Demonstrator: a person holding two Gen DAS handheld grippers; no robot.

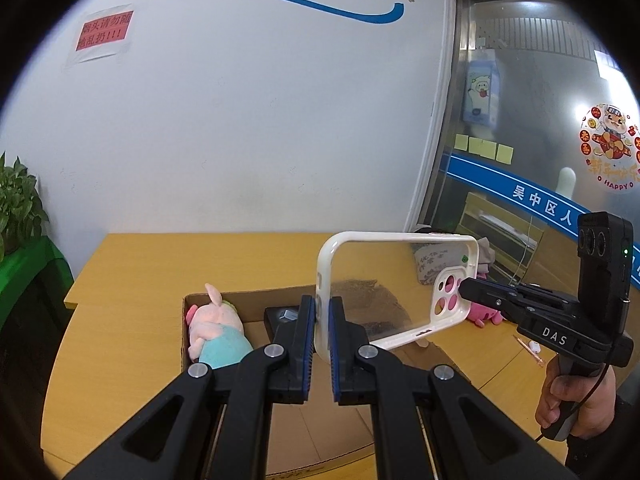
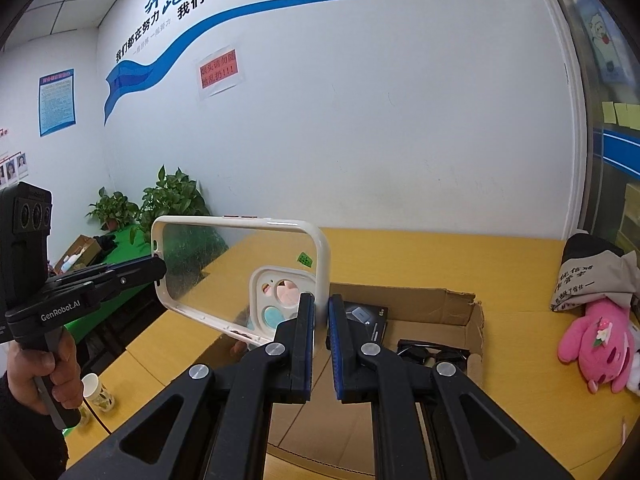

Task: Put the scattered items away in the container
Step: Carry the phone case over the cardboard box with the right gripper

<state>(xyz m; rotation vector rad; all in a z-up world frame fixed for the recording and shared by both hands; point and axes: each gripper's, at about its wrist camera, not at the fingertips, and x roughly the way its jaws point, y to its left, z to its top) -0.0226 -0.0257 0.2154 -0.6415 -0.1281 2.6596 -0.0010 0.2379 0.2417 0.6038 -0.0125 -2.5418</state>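
- Phone case (image 1: 394,292), clear-backed with a white rim, held up in the air above the cardboard box (image 1: 256,302), gripped at both short ends.
- Left hand-held gripper (image 1: 323,314) narrow, pads pinching the plain end of the rim.
- Right hand-held gripper (image 2: 321,312) narrow too, pinching the rim at the camera-cutout end; seems clamped, though a sliver of gap shows beside the right pad.
- Box on the yellow surface (image 1: 132,276), already holding a pink-and-teal plush pig (image 1: 218,330), a dark packaged item (image 2: 366,318) and black sunglasses (image 2: 430,354).
- Pink plush toy (image 2: 596,346) lying outside the box on the right of the surface, touching a grey cloth bag (image 2: 592,274); likely among the things left to tidy.
- Likely step in hand: lowering the case into the box.
- To do it well:
  - Pick one gripper to carry; release the other first, so no twist bends the thin rim.
  - Aim for the bare cardboard floor near the middle, between the pig on the left and the sunglasses on the right.
  - Tip the case flat and bring it low before letting go; a drop from height could bounce the light shell off the sunglasses or over the torn right wall (image 2: 476,320).
  - Open the carrying pads fully, then lift straight up, clear of the rim.
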